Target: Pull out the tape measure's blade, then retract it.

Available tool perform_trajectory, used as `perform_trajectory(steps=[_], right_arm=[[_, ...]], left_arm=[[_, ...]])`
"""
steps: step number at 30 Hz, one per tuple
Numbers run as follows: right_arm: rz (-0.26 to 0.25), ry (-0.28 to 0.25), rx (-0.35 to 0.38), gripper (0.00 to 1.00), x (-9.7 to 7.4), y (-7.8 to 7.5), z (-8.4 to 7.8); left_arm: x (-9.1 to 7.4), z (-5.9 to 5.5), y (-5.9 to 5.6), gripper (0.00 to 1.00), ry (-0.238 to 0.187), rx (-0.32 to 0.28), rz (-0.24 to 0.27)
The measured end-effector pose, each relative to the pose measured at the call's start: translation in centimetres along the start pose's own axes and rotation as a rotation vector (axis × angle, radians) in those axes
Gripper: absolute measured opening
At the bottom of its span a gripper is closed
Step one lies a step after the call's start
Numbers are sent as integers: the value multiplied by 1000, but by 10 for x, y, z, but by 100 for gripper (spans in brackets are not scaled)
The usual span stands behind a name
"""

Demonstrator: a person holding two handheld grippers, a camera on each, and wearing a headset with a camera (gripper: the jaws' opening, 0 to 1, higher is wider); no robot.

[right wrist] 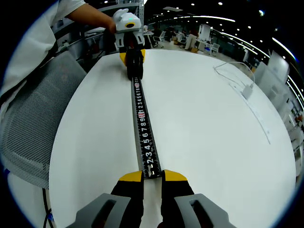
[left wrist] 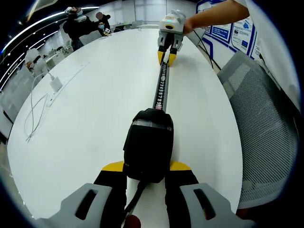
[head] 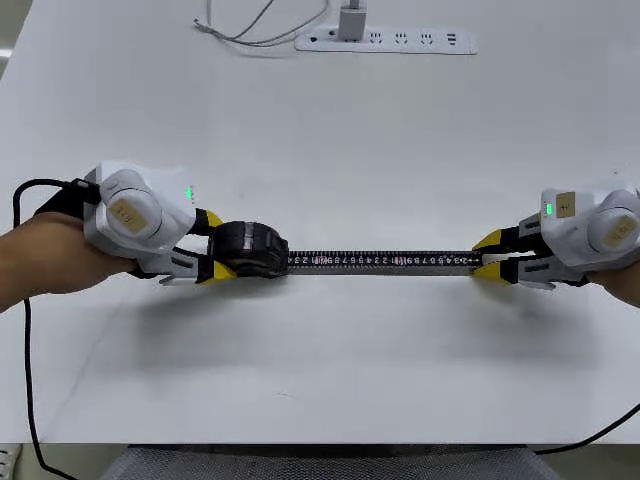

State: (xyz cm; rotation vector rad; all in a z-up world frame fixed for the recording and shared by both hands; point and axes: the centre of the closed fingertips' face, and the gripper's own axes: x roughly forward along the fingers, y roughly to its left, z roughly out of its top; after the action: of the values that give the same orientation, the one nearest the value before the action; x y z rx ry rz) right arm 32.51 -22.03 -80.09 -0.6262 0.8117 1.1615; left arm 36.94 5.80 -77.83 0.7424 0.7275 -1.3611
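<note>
The black round-cased tape measure (head: 250,248) sat toward the left of the white counter (head: 330,130). It was gripped across its two flat sides by the left hand-held gripper (head: 213,258), whose yellow-tipped jaws were closed only as far as the width of the case and pressed against it. This hold served as the anchor: with the case pinned, any pull acts on the blade alone. The dark numbered blade (head: 385,261) ran out of the case mouth in a straight line to the right, printed face up and low over the counter. Whether it touched the surface could not be determined. Its free end lay between the jaws of the right hand-held gripper (head: 489,256), which were nearly shut and pinching the tip, with the low numerals readable just ahead of them in the right gripper view. The two grippers faced each other on one line, well apart, an arrangement that holds the blade taut and untwisted. In my judgement the extension was in hand or near complete, and retraction had not begun. Risk noted: releasing the tip outright would let the spring whip the blade back. A white power strip (head: 385,40) lay at the far edge, well apart from the work.
</note>
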Motion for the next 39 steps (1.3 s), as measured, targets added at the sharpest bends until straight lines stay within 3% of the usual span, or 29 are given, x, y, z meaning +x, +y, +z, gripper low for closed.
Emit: perform_trajectory(steps=[21, 35, 36, 37, 39], right_arm=[[-3, 36, -40, 11, 1, 0, 1], [-6, 45, -28, 12, 0, -1, 1], [-6, 43, -26, 12, -1, -1, 1], [-7, -1, 29, 13, -1, 0, 8], [-23, 16, 15, 17, -4, -5, 6]], left_arm=[[1, 2, 1, 27, -16, -27, 10], [1, 3, 1, 27, -18, -26, 13], [1, 3, 1, 28, -21, -21, 14], [2, 3, 1, 28, -18, -21, 13], [2, 2, 1, 33, -14, -20, 18]])
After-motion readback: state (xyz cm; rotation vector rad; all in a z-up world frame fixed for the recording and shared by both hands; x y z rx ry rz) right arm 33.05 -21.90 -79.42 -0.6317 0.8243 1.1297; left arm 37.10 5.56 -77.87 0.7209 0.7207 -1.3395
